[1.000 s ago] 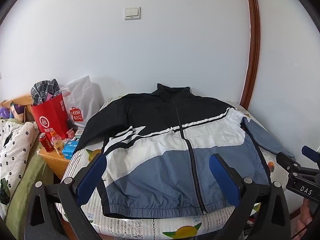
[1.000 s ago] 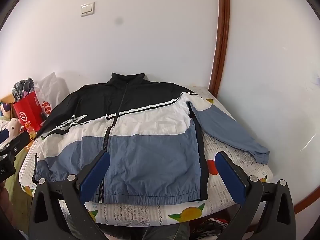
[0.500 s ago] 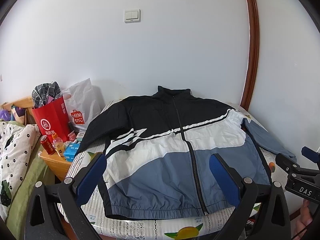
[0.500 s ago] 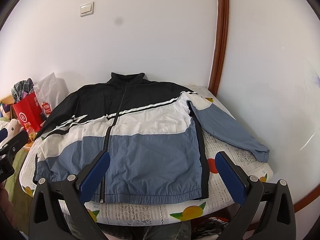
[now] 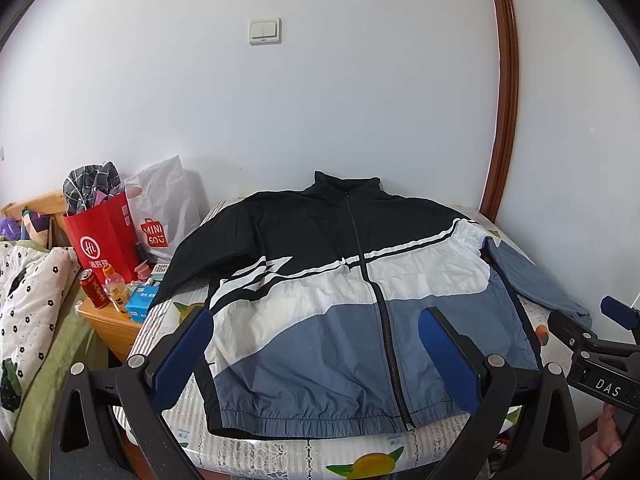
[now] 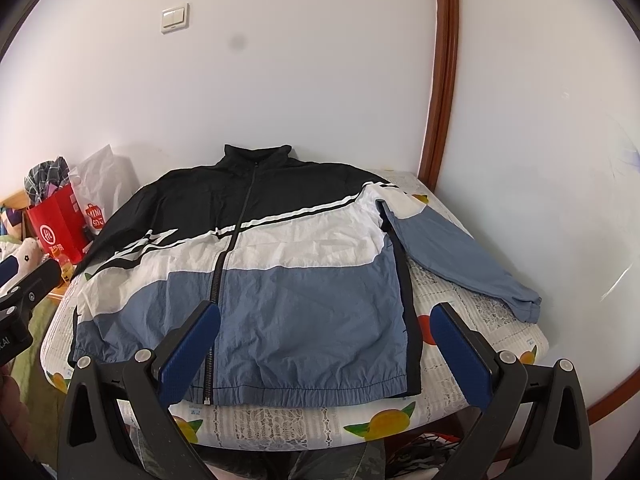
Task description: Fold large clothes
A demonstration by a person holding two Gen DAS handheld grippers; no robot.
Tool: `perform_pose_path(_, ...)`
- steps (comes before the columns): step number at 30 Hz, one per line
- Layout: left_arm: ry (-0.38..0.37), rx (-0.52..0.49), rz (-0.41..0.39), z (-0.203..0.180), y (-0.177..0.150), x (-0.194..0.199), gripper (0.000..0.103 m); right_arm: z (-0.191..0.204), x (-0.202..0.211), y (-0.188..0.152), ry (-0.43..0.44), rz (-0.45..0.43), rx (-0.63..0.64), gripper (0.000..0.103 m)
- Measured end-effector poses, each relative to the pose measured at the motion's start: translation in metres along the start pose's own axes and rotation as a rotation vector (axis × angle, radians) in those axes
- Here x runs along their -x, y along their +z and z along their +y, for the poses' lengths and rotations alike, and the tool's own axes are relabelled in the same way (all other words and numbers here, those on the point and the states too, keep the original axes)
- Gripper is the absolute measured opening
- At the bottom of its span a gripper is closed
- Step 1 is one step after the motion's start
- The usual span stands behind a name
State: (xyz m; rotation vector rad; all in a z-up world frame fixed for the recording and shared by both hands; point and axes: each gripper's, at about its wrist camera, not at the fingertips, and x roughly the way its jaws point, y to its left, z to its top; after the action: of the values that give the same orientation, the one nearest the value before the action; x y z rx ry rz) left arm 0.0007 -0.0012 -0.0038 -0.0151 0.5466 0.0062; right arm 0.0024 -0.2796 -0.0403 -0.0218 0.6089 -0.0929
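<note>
A black, white and blue jacket [image 5: 352,304] lies spread flat, front side up and zipped, on a table [image 5: 280,450] covered with a fruit-print cloth. Its long axis runs from the hem at the lower middle of the frame up to the collar [image 5: 346,182], which points toward the white wall at the back. In the left wrist view the zip runs almost straight up the centre of the frame; in the right wrist view it leans slightly to the right as it climbs. The black sleeve [image 5: 200,256] trails down the left side toward the table's edge, while the blue sleeve [image 6: 460,256] stretches out to the lower right, its cuff resting on the cloth near the table's right edge.

The left gripper [image 5: 316,356] hovers in the lower part of its view, jaws spread wide with nothing between them, the blue pads [image 5: 180,356] framing the jacket's hem area without touching it. The right gripper [image 6: 324,356] is likewise spread wide and empty, framing the blue lower panel.

At the left of the frame a red paper bag [image 5: 102,240] and a white plastic bag [image 5: 168,208] stand beside the table on a wooden nightstand [image 5: 108,324], with a red can [image 5: 93,289] and a bottle [image 5: 114,288] in front of them. A light switch [image 5: 265,31] sits on the wall at the upper middle.
</note>
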Motion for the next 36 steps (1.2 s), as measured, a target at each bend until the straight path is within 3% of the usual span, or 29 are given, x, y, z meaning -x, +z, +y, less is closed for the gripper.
perform_pose_path(36,0.008,-0.005,-0.012,-0.003,0.005,0.010,0.103,-0.008,0.003,0.000,0.016,-0.013,-0.021,0.103)
